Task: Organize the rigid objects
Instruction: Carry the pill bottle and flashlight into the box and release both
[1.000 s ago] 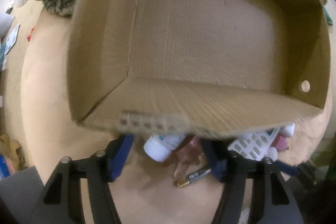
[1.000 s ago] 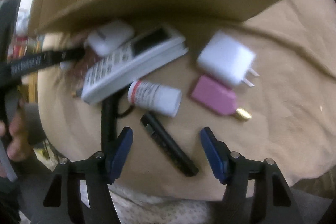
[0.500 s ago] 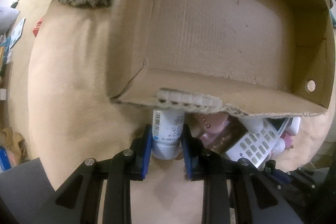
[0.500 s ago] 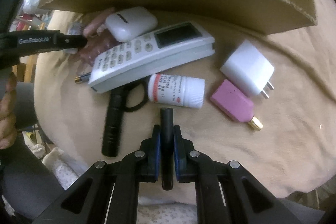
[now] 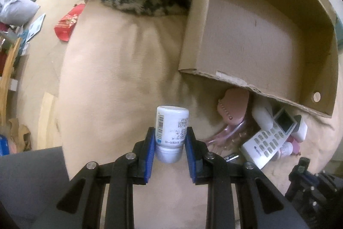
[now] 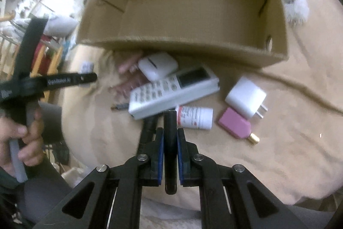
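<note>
White plastic is seen clamped in the left gripper point(image 5: 170, 143): a labelled pill bottle point(image 5: 171, 134), held above the beige cushion point(image 5: 111, 83) beside the cardboard box point(image 5: 253, 31). In the right wrist view, the right gripper point(image 6: 170, 143) is closed on a black pen point(image 6: 170, 143), above the cushion's near edge, near the remote point(image 6: 173, 91).

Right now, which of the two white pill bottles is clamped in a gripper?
The barcode-labelled bottle, pinched between the left gripper's blue pads. The red-banded bottle lies on its side on the cloth, beside the remote.
</note>
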Motion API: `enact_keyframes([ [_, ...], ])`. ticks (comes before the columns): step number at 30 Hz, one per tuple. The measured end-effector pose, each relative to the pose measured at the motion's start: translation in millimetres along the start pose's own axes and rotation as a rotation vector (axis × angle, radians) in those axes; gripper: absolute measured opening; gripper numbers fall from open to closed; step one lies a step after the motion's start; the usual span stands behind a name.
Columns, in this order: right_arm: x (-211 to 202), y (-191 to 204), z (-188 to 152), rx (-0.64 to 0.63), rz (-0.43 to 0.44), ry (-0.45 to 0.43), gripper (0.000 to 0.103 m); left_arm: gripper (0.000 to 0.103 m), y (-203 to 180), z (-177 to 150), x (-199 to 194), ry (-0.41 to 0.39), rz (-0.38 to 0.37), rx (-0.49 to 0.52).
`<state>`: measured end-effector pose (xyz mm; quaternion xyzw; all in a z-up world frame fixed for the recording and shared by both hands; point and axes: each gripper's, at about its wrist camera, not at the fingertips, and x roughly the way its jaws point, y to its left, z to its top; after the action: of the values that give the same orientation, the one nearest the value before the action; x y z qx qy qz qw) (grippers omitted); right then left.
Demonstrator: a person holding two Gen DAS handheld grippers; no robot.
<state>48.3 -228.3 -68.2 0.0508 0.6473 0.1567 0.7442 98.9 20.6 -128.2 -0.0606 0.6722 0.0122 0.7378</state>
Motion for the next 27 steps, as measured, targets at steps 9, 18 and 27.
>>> enact_keyframes([
  [9, -27, 12, 2, -0.012, 0.036, -0.131, 0.012, 0.024, 0, -21, -50, -0.132, -0.010, -0.011],
  [18, -49, 15, 24, 0.013, 0.048, -0.237, 0.012, 0.024, -24, 3, -100, -0.234, -0.026, 0.050],
  [27, -66, 10, 75, 0.024, 0.008, -0.303, 0.012, 0.024, -48, 44, -102, -0.253, -0.025, 0.113],
])
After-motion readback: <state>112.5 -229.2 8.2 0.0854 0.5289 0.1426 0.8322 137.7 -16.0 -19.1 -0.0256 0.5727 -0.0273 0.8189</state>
